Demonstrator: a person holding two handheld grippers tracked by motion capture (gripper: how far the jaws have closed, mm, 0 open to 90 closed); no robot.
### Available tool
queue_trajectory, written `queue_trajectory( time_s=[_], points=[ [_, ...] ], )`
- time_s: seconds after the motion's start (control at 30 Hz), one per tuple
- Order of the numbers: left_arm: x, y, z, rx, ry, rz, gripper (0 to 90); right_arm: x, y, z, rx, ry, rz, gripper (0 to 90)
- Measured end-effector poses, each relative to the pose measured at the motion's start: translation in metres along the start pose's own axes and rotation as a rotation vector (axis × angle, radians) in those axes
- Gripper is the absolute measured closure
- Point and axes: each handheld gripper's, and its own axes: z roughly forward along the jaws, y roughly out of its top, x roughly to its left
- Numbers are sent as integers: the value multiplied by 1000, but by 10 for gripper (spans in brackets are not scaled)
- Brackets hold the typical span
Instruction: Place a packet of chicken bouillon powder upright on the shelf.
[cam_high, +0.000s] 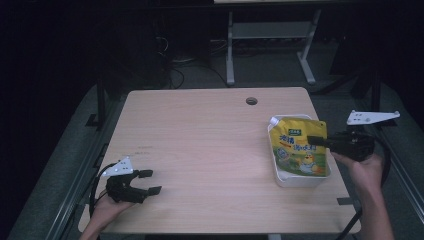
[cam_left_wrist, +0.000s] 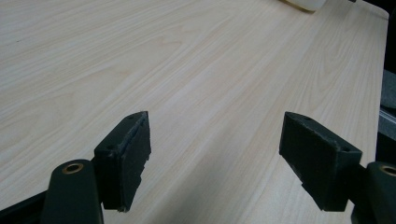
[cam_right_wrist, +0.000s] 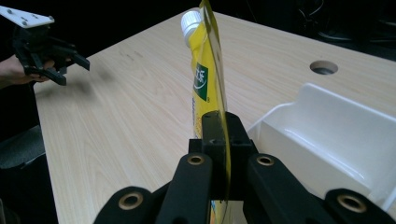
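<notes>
A yellow spouted pouch (cam_high: 298, 146) with a white cap hangs over a white rectangular tray (cam_high: 295, 181) at the table's right side. My right gripper (cam_high: 316, 139) is shut on the pouch's edge, and in the right gripper view the pouch (cam_right_wrist: 205, 74) stands edge-on between the jaws, cap (cam_right_wrist: 191, 21) at the top, with the tray (cam_right_wrist: 327, 126) to its right. My left gripper (cam_high: 150, 182) rests open near the table's front left corner, nothing between its fingers (cam_left_wrist: 126, 154).
The wooden table (cam_high: 200, 145) has a round cable hole (cam_high: 251, 101) near its far edge. The left gripper (cam_right_wrist: 70, 63) and its hand appear far off in the right gripper view. Desk legs and cables stand on the dark floor beyond the table.
</notes>
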Motion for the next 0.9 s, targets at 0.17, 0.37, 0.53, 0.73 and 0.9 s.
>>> queue_trajectory(
  time_s=[0.17, 0.37, 0.53, 0.73, 0.9],
  points=[
    [0, -1, -1, -2, 0, -4, 245, -3, -8, 4, 2, -2, 15, 893],
    [0, -1, -1, -2, 1, -6, 245, -6, -14, 4, 8, -24, 41, 881],
    [1, -1, -1, -2, 1, -7, 245, -7, -16, -3, 2, -45, 61, 800],
    [0, -1, 0, 2, -1, -2, 245, -6, -15, -6, 6, -74, 73, 720],
    [0, -1, -1, -1, -1, -7, 245, -7, -12, -9, -1, -99, 77, 665]
  ],
)
